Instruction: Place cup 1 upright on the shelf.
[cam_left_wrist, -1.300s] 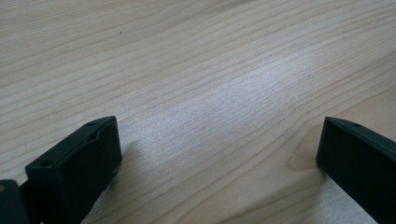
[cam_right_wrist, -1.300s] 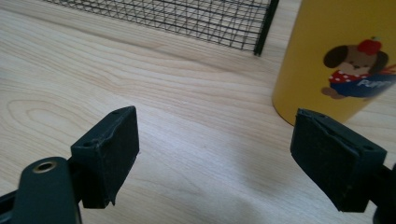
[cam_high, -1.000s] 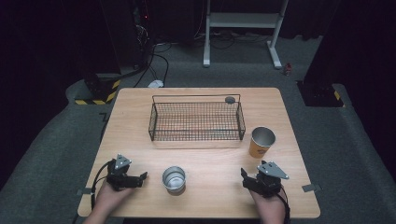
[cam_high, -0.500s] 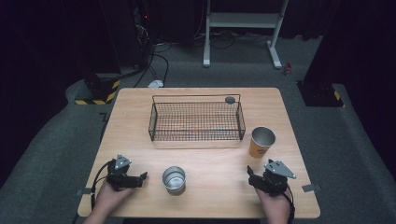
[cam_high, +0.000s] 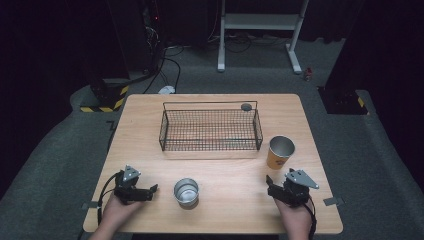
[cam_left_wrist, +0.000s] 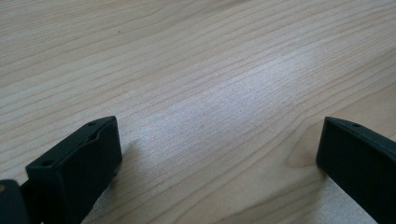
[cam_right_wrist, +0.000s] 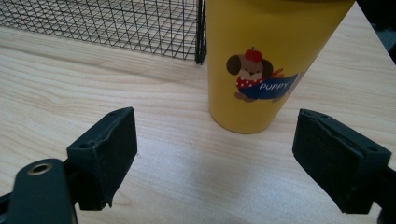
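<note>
A yellow cup (cam_high: 280, 152) with a cartoon dog and the word PUPPY (cam_right_wrist: 261, 60) stands upright on the wooden table (cam_high: 225, 165), just right of a black wire basket (cam_high: 210, 127). A small steel cup (cam_high: 186, 192) stands upright near the front edge. My right gripper (cam_high: 270, 187) rests near the front right and is open, its jaws wide apart and pointing at the yellow cup a short way ahead (cam_right_wrist: 215, 158). My left gripper (cam_high: 152, 190) lies at the front left, open, with bare wood between its jaws (cam_left_wrist: 219, 149), pointing toward the steel cup.
A small dark round object (cam_high: 246, 106) sits at the basket's far right corner. The basket (cam_right_wrist: 107, 23) looks empty. Beyond the table are a grey carpet, cables, a white stand (cam_high: 260, 35) and a yellow-black striped block (cam_high: 102, 105).
My right gripper has shifted a little to the right along the front edge. The left gripper and both cups have stayed where they were.
</note>
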